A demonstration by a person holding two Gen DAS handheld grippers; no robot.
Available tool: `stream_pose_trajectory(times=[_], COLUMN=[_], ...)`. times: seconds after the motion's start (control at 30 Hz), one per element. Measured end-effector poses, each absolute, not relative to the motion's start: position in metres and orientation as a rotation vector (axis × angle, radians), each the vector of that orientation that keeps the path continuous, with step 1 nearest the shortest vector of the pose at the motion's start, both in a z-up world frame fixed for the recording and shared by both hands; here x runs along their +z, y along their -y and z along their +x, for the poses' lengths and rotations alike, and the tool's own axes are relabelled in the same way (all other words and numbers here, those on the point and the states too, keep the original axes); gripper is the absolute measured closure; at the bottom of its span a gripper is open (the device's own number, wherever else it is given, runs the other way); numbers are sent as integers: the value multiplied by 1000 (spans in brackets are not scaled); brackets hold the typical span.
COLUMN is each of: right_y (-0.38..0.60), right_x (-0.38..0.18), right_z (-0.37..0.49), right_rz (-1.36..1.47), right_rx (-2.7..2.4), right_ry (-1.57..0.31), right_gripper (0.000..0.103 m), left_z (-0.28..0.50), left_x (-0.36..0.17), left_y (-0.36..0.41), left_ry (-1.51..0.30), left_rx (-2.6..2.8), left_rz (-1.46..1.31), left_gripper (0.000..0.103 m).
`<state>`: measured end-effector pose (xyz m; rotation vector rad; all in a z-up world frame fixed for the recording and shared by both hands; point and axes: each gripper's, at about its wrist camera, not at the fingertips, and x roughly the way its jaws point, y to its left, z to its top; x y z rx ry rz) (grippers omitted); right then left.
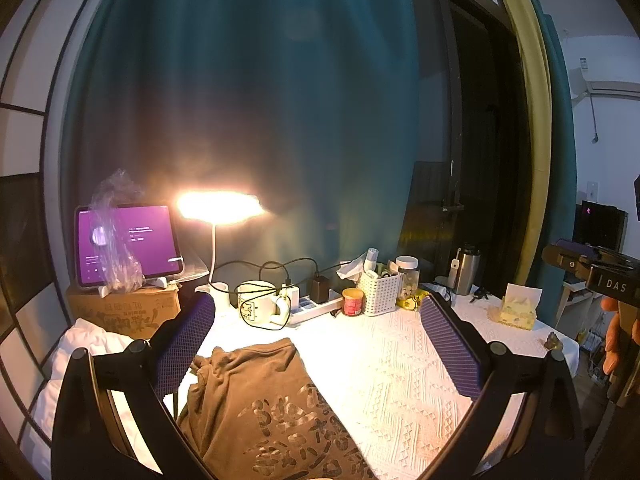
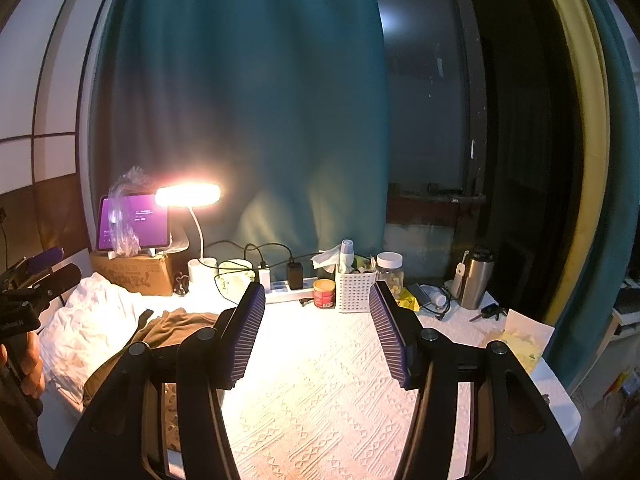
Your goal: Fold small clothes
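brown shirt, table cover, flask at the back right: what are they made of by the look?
Brown shirt: soft knit, likely cotton jersey; matte, limp folds, with a slightly shiny printed design. Table cover: white woven or knitted textile, with raised geometric patterns; could be cotton, cannot confirm. Flask: brushed metal, probably stainless steel, with a satin sheen and a dark cap. Both grippers are open and hold nothing.
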<state>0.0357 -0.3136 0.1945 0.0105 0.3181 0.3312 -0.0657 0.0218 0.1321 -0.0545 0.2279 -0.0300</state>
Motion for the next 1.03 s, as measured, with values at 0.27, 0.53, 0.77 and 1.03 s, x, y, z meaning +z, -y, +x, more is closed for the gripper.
stream_pose_trajectory(times=[0.27, 0.53, 0.77, 1.03], right_y=[313, 312, 309, 307], right_x=[192, 192, 189, 185], right_z=[38, 38, 39, 43], right_rz=[15, 18, 20, 22], right_rx=[333, 329, 319, 316], right_ry=[-321, -323, -337, -352], right_gripper=[45, 45, 45, 45], left_z=[-66, -65, -62, -57], left_x=[132, 132, 132, 130], left_y=[-24, -23, -22, -22], left_ry=[-234, -242, -249, -258], left_rx=[-24, -27, -24, -19], left_rz=[-56, -43, -40, -44], left_gripper=[1, 1, 1, 1])
